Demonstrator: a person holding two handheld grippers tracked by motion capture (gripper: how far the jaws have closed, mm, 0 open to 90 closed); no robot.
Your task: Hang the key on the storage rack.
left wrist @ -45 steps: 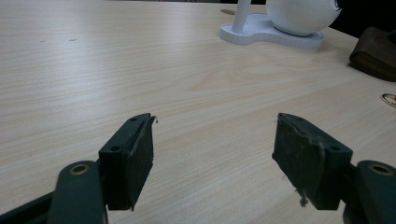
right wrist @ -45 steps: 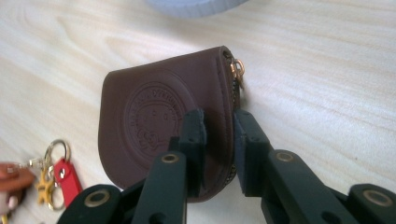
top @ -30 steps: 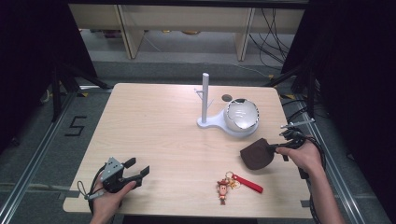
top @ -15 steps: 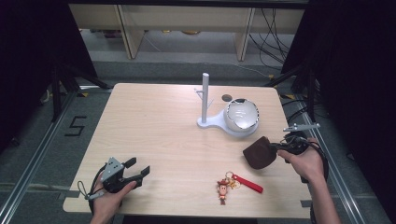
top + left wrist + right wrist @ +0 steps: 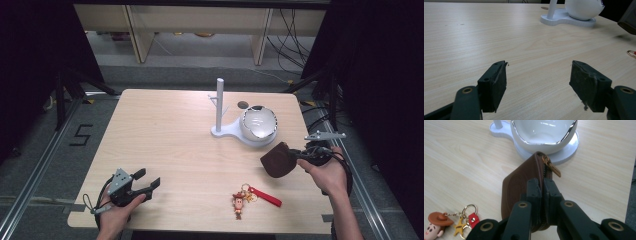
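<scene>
A brown zip pouch (image 5: 278,160) (image 5: 517,187) hangs just above the table at the right, edge-on between the pads of my right gripper (image 5: 296,156) (image 5: 542,187), which is shut on it. Its brass zip pull (image 5: 551,166) points toward the white bowl (image 5: 258,124) (image 5: 544,132) on the white stand (image 5: 225,131), which has an upright post (image 5: 219,102). A cowboy figure keychain with a red strap (image 5: 250,196) (image 5: 439,222) lies near the front edge. My left gripper (image 5: 145,186) (image 5: 539,82) rests low at the front left, open and with only bare tabletop between its jaws.
The light wooden table (image 5: 165,140) stands over a grey floor, with shelving behind it. A small dark round disc (image 5: 243,104) lies behind the stand. Black cables trail at the right edge of the table.
My right gripper has lifted the brown pouch a little off the table and carried it slightly toward the bowl. The left gripper has stayed where it was.
</scene>
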